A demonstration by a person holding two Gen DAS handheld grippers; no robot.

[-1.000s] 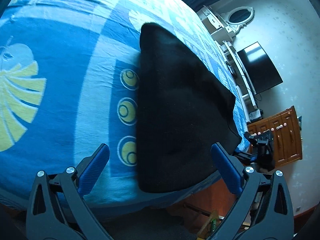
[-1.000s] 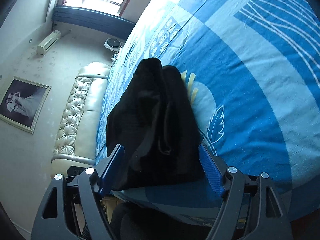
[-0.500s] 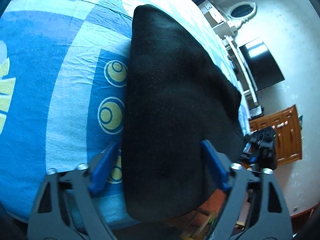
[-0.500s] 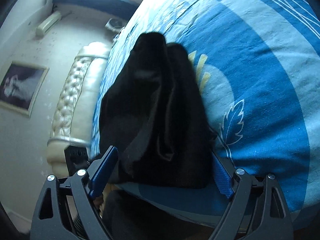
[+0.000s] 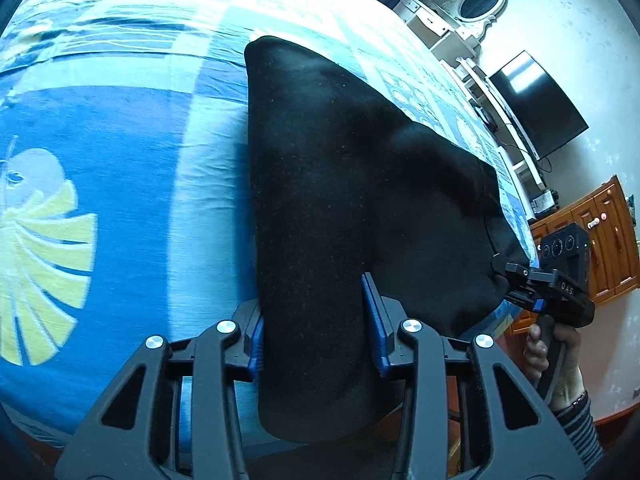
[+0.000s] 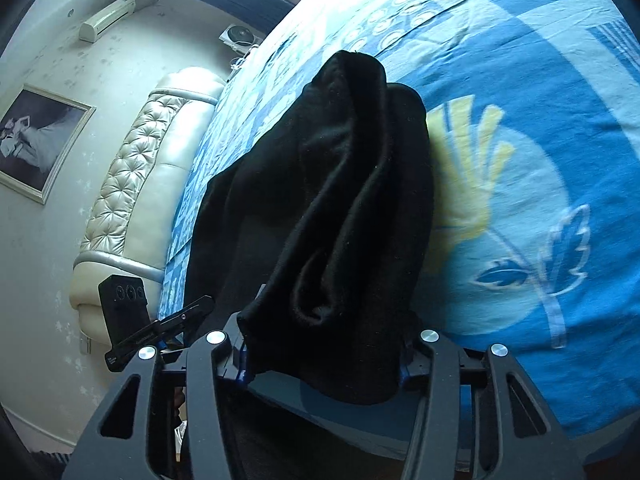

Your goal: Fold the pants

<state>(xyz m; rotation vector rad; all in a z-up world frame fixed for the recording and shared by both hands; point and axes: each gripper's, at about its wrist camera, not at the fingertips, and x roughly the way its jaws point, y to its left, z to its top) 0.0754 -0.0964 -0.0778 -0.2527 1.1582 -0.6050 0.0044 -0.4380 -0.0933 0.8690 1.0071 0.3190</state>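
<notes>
Your left gripper (image 5: 318,330) and right gripper (image 6: 322,354) each pinch the black pants' (image 5: 340,184) 6 o'clock edge, jaws closed on cloth, ready to lift it toward 12 o'clock.

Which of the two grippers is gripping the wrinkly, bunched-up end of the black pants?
The right gripper: the pants between its fingers are creased into deep folds. The left gripper clamps a smooth, flat stretch instead.
</notes>
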